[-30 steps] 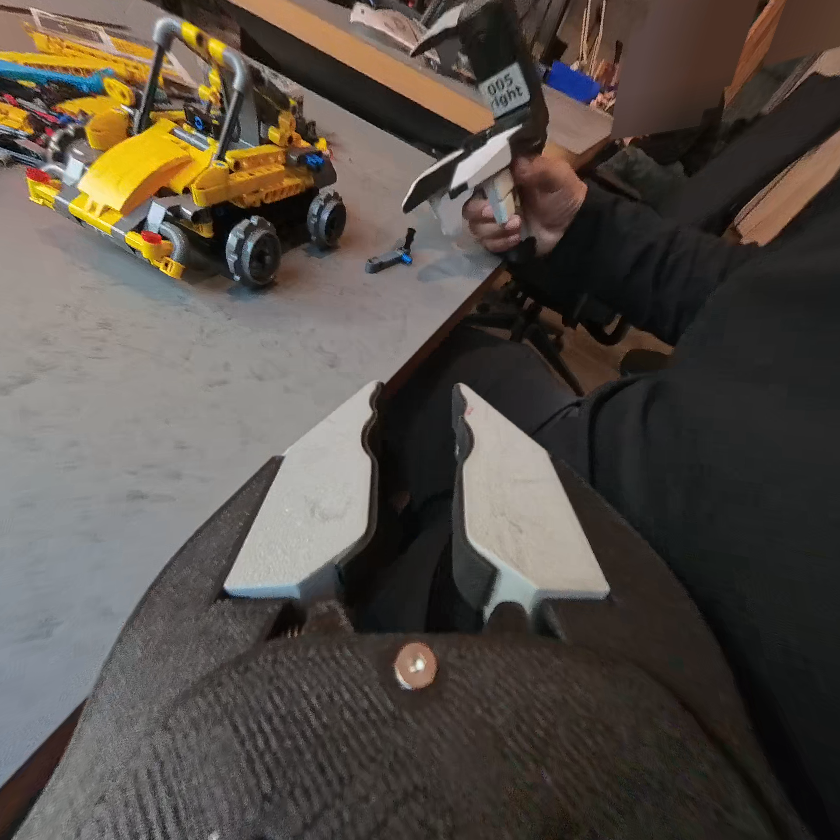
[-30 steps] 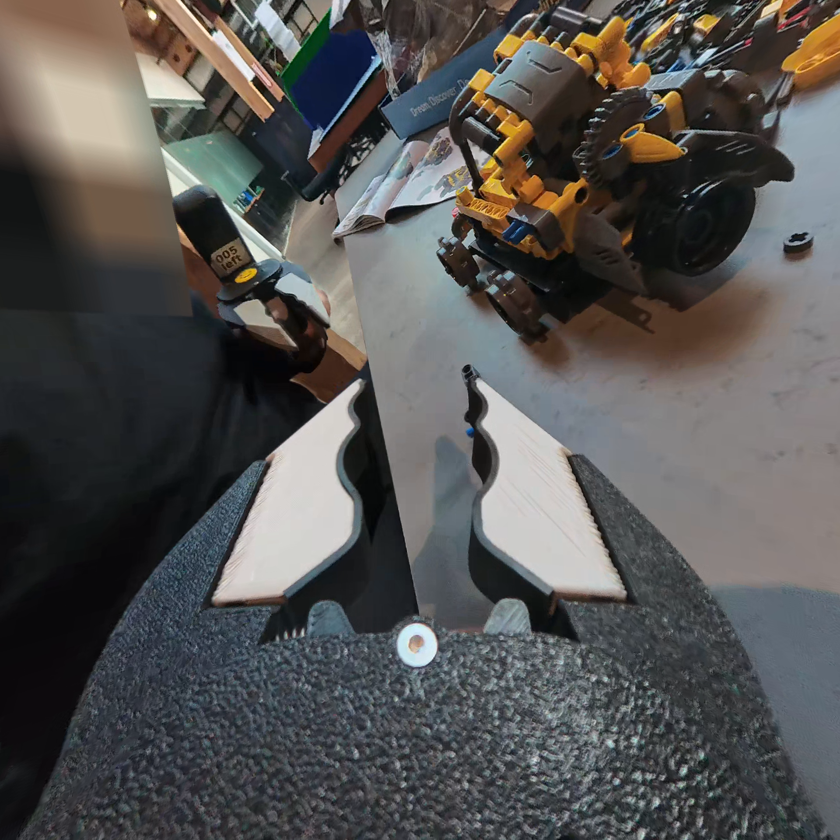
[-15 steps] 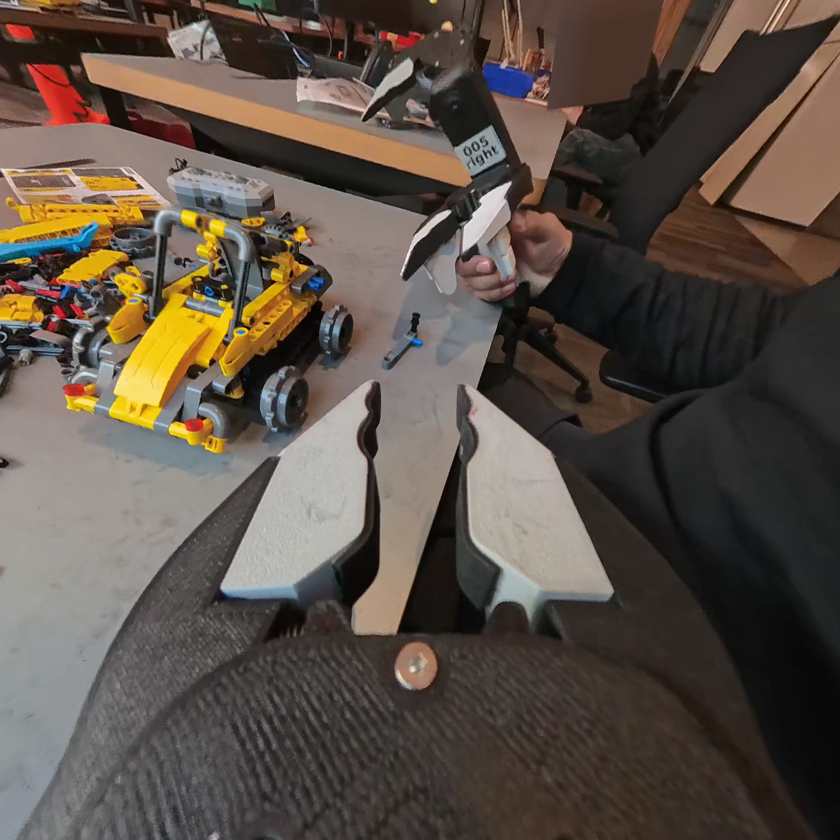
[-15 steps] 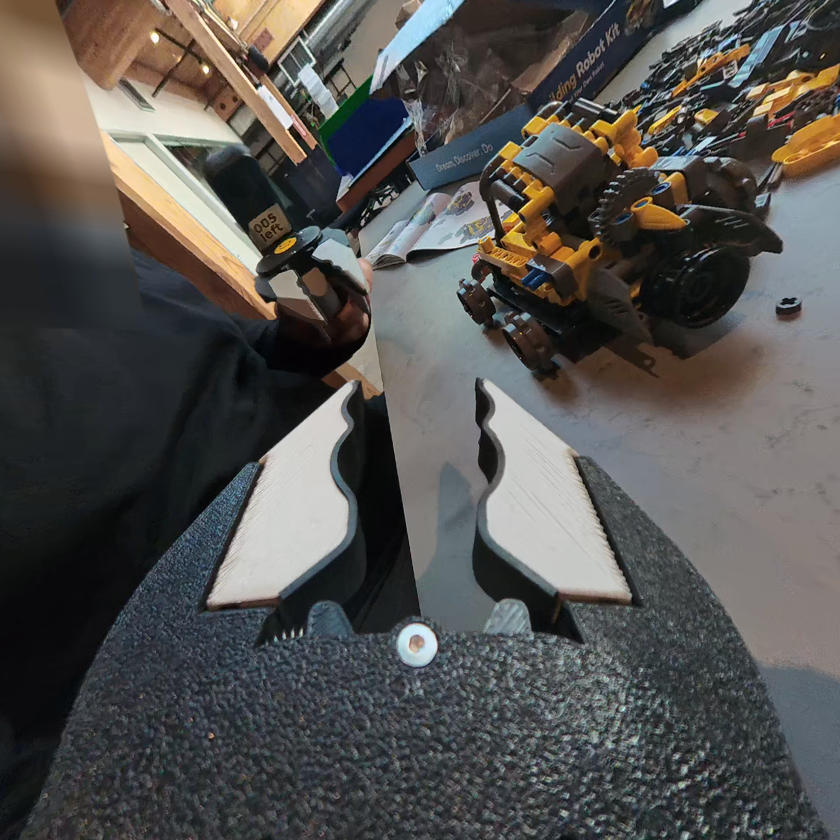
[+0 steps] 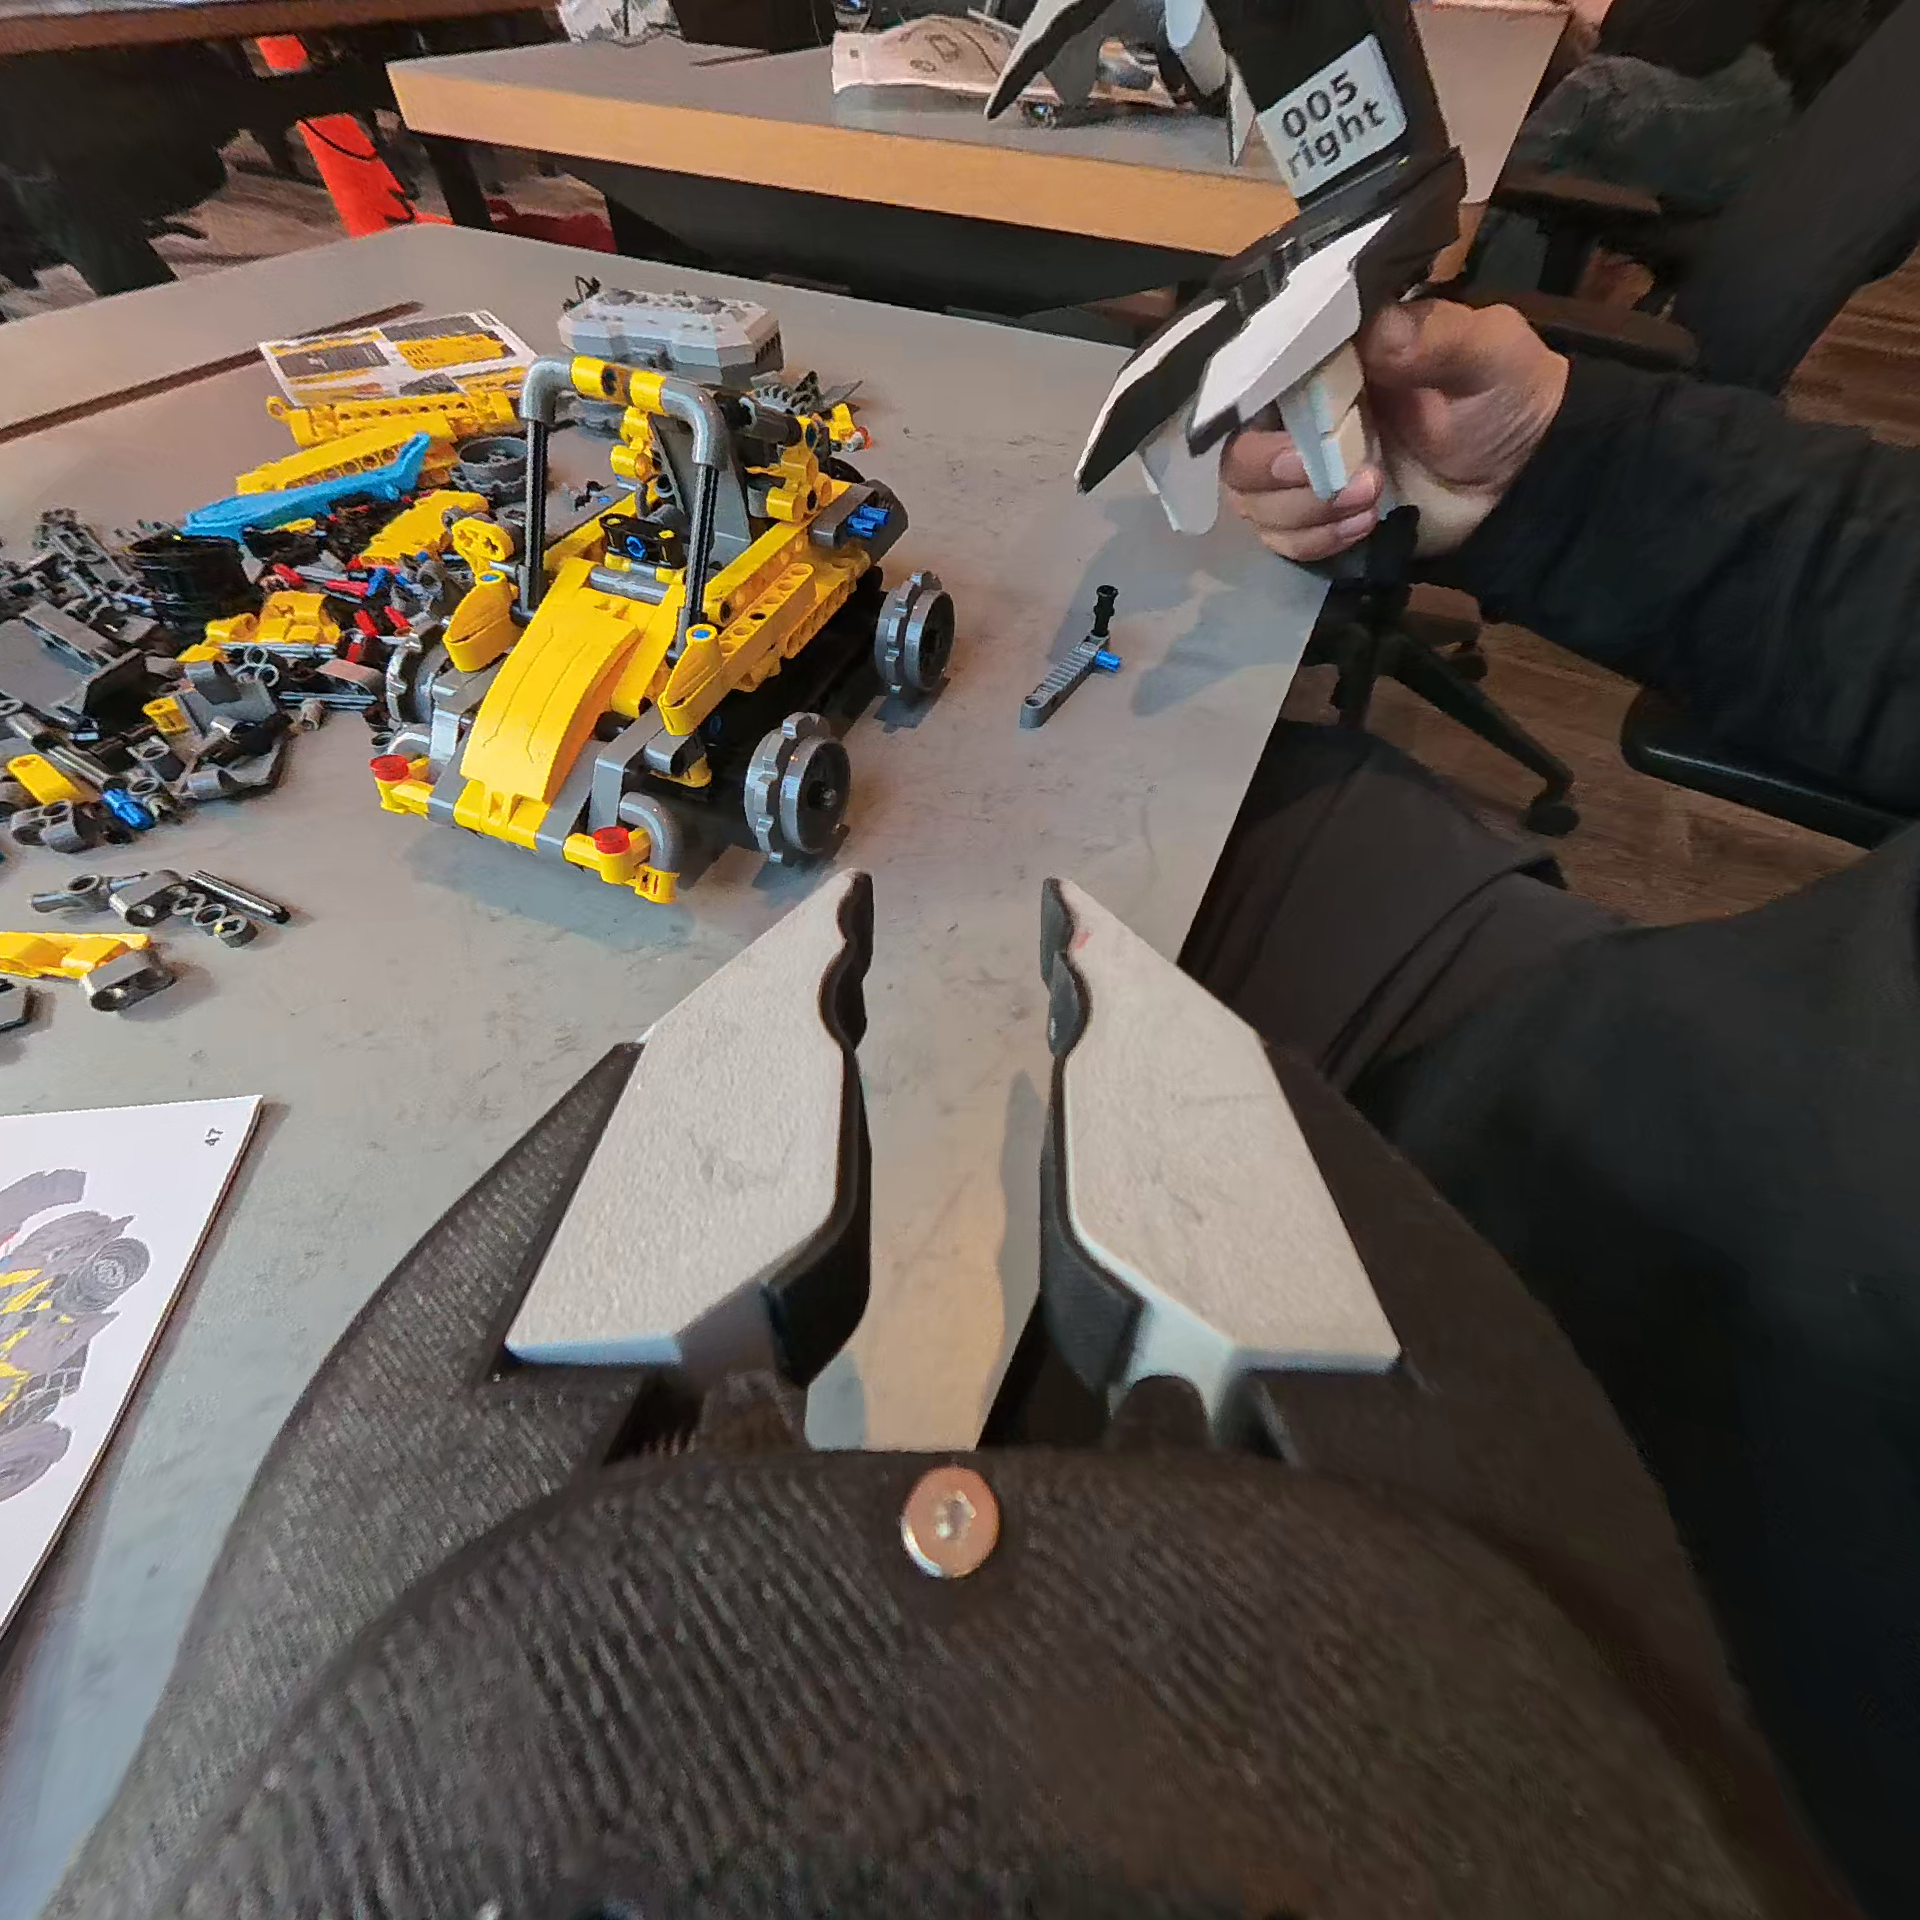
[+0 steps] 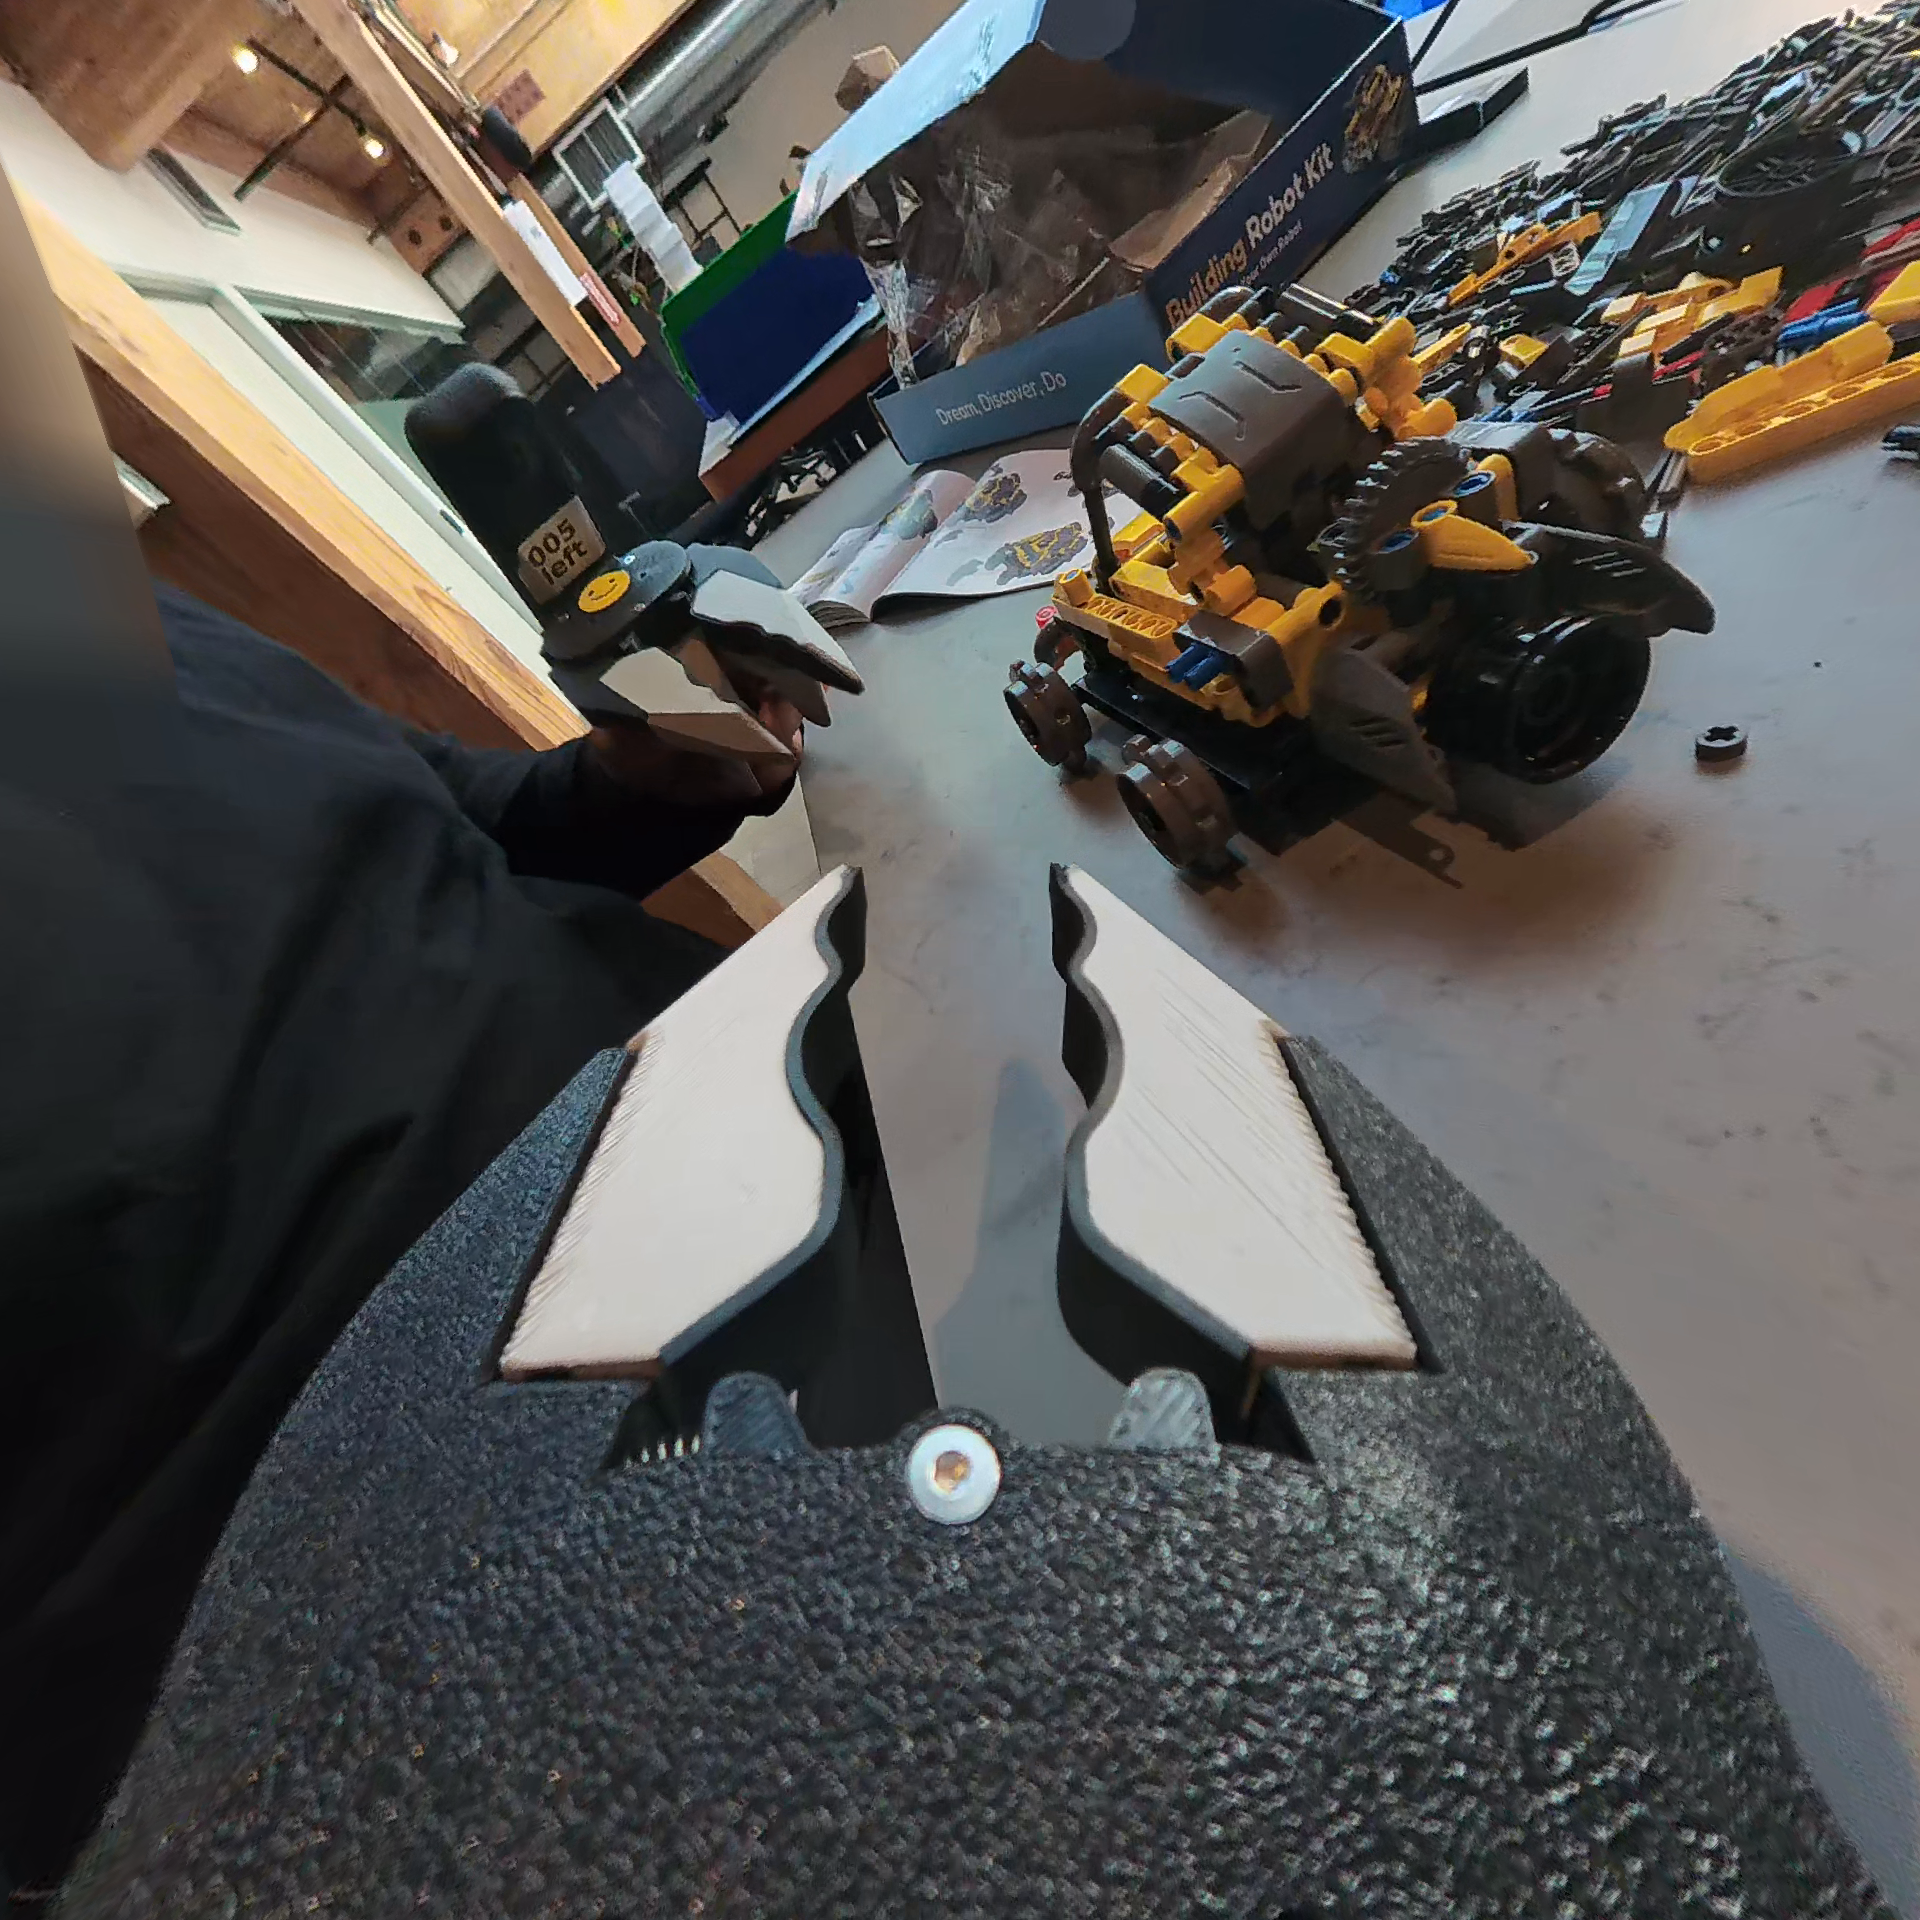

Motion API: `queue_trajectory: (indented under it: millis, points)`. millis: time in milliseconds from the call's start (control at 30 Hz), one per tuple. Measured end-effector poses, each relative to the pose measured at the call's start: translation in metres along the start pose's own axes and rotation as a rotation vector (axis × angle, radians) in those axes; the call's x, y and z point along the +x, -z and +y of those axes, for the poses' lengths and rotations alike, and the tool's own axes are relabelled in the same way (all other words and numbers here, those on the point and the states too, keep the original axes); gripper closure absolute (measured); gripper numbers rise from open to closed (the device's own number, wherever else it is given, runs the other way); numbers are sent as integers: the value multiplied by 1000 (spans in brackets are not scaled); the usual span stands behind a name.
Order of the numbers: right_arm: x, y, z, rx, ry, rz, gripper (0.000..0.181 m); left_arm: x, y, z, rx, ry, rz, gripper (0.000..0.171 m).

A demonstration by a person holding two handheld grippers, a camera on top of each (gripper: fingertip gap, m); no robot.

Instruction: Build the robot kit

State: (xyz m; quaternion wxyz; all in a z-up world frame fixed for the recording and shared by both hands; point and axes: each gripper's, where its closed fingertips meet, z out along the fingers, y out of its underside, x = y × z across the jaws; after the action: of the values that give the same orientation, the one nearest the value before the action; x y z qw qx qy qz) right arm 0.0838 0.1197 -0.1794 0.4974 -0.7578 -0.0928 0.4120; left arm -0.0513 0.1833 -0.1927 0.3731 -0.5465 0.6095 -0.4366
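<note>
A yellow and grey brick-built buggy (image 5: 665, 655) stands on the grey table (image 5: 447, 1039); it also shows in the right wrist view (image 6: 1340, 644). A small grey beam with a black pin (image 5: 1070, 670) lies to its right near the table edge. My left gripper (image 5: 956, 904) is open and empty, low over the table's near edge, short of the buggy. My right gripper (image 6: 956, 894) is open and empty above the table's corner; it also shows in the left wrist view (image 5: 1132, 457), held in a hand above the small beam. The left gripper shows in the right wrist view (image 6: 810, 675).
A heap of loose yellow, black and blue parts (image 5: 156, 623) lies left of the buggy. A booklet page (image 5: 94, 1268) lies at the near left. An open kit box (image 6: 1143, 281) and an open booklet (image 6: 935, 551) sit behind. A black ring (image 6: 1720, 740) lies alone. A second table (image 5: 831, 135) stands beyond.
Both grippers have lifted and swung toward the table, so the buggy and parts are now in fuller view. Both stay open and empty. Nothing on the table has moved.
</note>
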Motion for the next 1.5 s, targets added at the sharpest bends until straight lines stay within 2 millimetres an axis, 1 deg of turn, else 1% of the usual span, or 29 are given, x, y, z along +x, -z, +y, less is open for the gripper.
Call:
queue_trajectory:
  millis: [300,500,533,600,700,833,900,967,1067,1167,1233,1300,1400,1500]
  points:
    - [-1,0,-1,4,-8,-13,146,0,-4,9,-35,-40,-25,146]
    - [-1,0,0,-3,-3,-5,145,0,-6,10,-44,-57,-33,149]
    - [-1,0,2,-16,-7,1,145,0,-6,11,-45,-55,-33,149]
    - [4,1,14,-84,1,40,144,0,-6,11,-45,-55,-33,149]
    - [14,7,29,-188,72,152,142,1,-6,12,-44,-66,-34,150]
    - [16,12,34,-253,121,204,142,2,-6,12,-46,-81,-40,151]
    - [18,12,35,-272,126,217,142,3,-6,13,-49,-90,-39,151]
    - [22,8,40,-307,131,237,142,3,-6,14,-52,-101,-43,152]
    - [25,-2,48,-373,161,258,148,3,-7,15,-59,-114,-51,153]
    - [20,-20,49,-411,153,229,158,3,-8,16,-62,-121,-56,154]
    - [14,-33,49,-430,162,201,159,4,-8,16,-64,-123,-53,154]
    - [14,-38,48,-453,225,218,159,4,-7,16,-61,-129,-53,154]
    - [18,-30,45,-462,249,267,154,4,-8,16,-62,-138,-60,155]
    - [20,-17,38,-415,239,294,154,4,-8,17,-67,-139,-64,156]
